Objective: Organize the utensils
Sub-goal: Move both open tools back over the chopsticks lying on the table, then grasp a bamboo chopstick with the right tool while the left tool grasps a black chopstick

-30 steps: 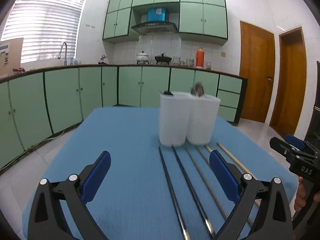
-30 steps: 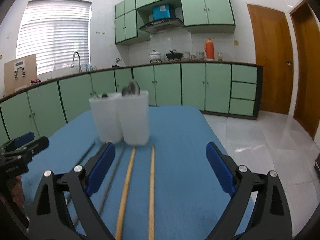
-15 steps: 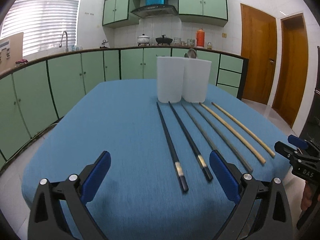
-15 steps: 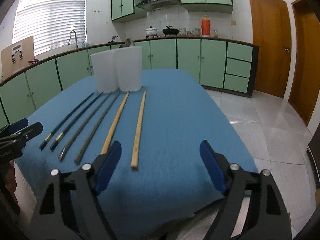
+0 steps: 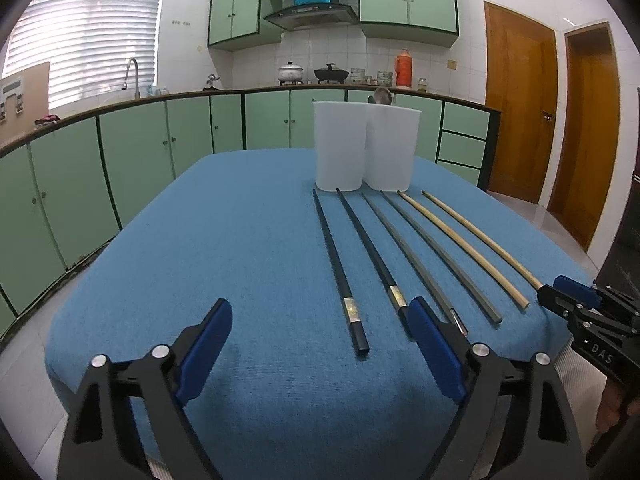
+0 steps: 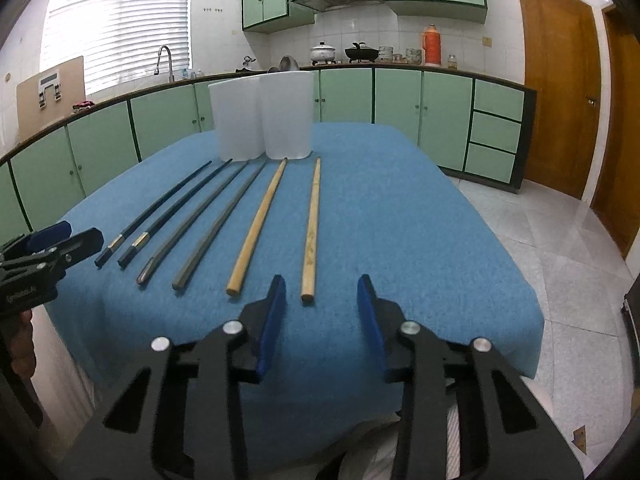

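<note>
Right wrist view: my right gripper (image 6: 320, 312) has just been closing, its blue pads now closer together but with nothing between them. It hangs just before the near end of the rightmost wooden chopstick (image 6: 311, 232). Six chopsticks lie side by side on the blue table (image 6: 420, 220), pointing at two white cups (image 6: 262, 114). I think a spoon sticks out of one cup. My left gripper (image 5: 322, 360) is wide apart above the black chopsticks (image 5: 340, 268).
</note>
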The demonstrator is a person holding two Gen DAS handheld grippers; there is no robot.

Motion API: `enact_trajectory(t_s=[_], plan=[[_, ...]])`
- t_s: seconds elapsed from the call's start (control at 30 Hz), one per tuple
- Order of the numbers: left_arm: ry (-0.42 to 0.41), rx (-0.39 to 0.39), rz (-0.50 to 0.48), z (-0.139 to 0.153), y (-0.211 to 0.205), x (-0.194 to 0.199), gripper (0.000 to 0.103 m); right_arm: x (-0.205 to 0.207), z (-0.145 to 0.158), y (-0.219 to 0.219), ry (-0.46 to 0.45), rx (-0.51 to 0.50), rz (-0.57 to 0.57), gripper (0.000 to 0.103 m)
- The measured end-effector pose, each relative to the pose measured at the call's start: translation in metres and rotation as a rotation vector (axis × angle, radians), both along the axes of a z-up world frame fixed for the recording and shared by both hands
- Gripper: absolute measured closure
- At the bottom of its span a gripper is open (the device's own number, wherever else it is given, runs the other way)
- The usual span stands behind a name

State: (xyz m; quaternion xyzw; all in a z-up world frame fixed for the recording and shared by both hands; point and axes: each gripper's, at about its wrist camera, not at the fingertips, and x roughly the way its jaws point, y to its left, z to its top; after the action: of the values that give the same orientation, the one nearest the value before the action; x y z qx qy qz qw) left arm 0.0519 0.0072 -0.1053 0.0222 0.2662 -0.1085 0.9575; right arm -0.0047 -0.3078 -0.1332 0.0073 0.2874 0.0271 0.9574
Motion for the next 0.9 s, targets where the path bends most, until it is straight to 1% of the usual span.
enact_trajectory(t_s=[0.13,0.27,0.5,0.6,0.7,0.77,0.9], plan=[[0.005,0.002,-0.002,-0.001,-0.0013,-0.0007,0.02,-0.0049,-0.0005,0.0005,-0.011,-0.02,0.002,0.077],[0.007,0.005,-0.001,-0.0019,-0.0025,-0.0015,0.021,-0.0051,0.0004,0.0006,-0.013,-0.018,0.011,0.084],[0.017,-0.001,0.01,-0.0041,-0.0018,0.0006,0.022,-0.0029,-0.0003,0.0011,-0.023,-0.024,0.01,0.085],[0.024,-0.007,0.017,-0.0056,-0.0012,0.002,0.024,-0.0003,-0.0015,0.0004,-0.028,-0.025,0.008,0.086],[0.026,-0.008,0.023,-0.0064,-0.0015,0.003,0.026,-0.0008,-0.0028,0.0018,-0.039,-0.039,0.005,0.089],[0.028,-0.008,0.025,-0.0069,-0.0017,0.0035,0.028,-0.0014,-0.0032,0.0036,-0.045,-0.053,0.008,0.096],[0.041,-0.004,0.02,-0.0096,-0.0029,0.0037,0.034,-0.0021,-0.0032,0.0035,-0.049,-0.055,0.008,0.096]])
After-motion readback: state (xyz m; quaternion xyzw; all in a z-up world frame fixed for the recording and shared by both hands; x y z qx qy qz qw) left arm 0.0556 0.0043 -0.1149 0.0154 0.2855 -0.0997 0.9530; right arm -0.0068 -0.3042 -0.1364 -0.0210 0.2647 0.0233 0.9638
